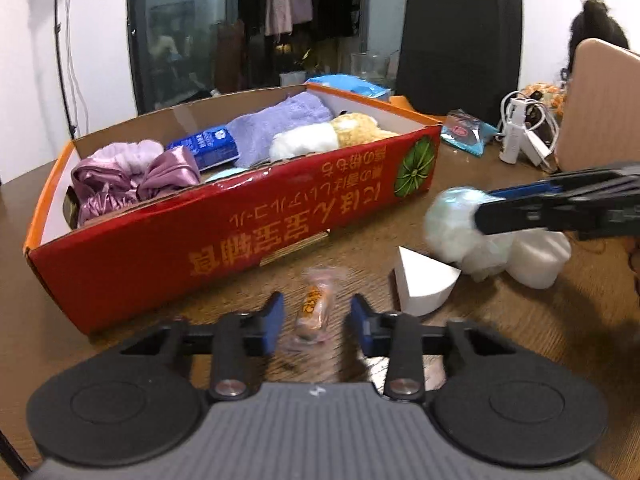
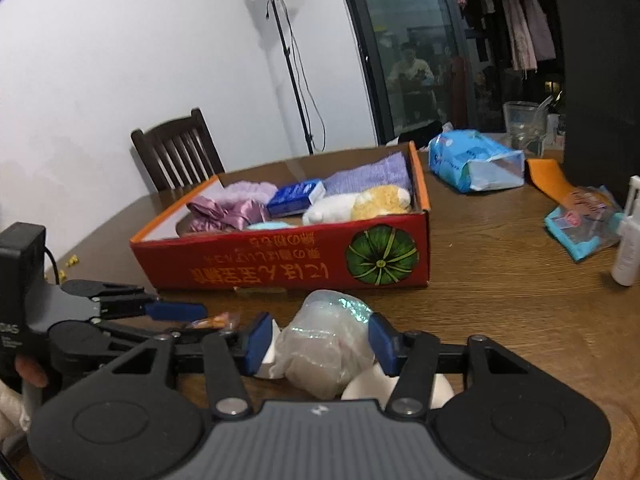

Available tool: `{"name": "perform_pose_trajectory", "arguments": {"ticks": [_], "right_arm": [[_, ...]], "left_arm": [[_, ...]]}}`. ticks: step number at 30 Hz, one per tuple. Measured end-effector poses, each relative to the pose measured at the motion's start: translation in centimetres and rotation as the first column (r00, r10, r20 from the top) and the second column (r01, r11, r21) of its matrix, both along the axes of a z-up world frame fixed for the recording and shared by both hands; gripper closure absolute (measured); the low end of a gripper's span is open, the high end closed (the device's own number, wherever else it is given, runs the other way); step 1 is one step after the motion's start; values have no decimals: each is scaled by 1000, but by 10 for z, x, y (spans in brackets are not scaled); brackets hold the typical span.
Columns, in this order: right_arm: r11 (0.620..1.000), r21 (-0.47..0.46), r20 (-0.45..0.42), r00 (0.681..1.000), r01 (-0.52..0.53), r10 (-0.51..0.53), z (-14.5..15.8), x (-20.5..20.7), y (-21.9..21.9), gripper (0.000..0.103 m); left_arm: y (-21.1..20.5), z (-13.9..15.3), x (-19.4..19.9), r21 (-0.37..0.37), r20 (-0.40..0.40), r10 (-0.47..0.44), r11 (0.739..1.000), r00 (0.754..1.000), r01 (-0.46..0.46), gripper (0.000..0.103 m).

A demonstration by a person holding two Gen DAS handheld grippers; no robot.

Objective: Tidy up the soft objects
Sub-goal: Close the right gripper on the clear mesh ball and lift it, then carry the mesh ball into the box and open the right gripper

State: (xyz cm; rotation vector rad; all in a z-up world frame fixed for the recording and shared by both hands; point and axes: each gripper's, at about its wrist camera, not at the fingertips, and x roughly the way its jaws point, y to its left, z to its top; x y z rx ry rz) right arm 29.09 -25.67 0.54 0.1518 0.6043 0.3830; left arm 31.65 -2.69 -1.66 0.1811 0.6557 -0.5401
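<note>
A red cardboard box (image 1: 224,216) (image 2: 280,260) holds a purple satin scrunchie (image 1: 132,184), a lilac towel (image 1: 276,124), a blue tissue pack (image 1: 208,148) and a white-and-yellow plush (image 1: 332,136). My left gripper (image 1: 316,320) is open, its blue fingers on either side of a small wrapped candy (image 1: 314,308) on the table. My right gripper (image 2: 316,340) is shut on a clear-wrapped white soft ball (image 2: 324,344) (image 1: 452,220), just right of the box's front corner. A white wedge sponge (image 1: 420,284) and a white round sponge (image 1: 536,260) lie beside it.
A blue wet-wipes pack (image 2: 476,164), a snack bag (image 2: 580,224), a white charger with cables (image 1: 524,132), a glass (image 2: 524,124) and a black box (image 1: 460,36) stand behind and right of the box. A wooden chair (image 2: 176,152) is at the far table edge.
</note>
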Motion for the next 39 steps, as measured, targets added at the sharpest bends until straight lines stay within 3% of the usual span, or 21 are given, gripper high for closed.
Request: {"name": "perform_pose_trajectory", "arguments": {"ticks": [1,4,11,22,26,31,35,39], "right_arm": [[1000,-5,-7,1000,-7,7,-3,4,2,74],[1000,-2,-6,1000,-6,6,-8,11,2,80],[1000,-7,-3,1000,-1,1,-10,15,3,88],[999,42,129,991,-29,24,43,-24,-4,89],[998,45,181,983,-37,28,62,-37,-5,89],[998,40,205,978,-52,42,78,-29,-5,89],[996,50,187,980,-79,68,91,18,0,89],[998,-5,139,988,-70,70,89,69,12,89]], "left_arm": [[2,0,1,-14,-7,-3,1000,1000,3,84],[9,-2,3,-70,-23,7,998,1000,-9,86],[9,4,-3,-92,-8,4,996,1000,-4,90],[23,89,-60,-225,143,34,974,989,-1,90],[23,104,-70,-248,169,49,969,984,-5,90],[13,112,-46,-247,133,61,969,989,-27,89],[7,109,14,-291,-14,103,951,995,-103,89],[-9,90,67,-309,-144,133,935,981,-172,89]]}}
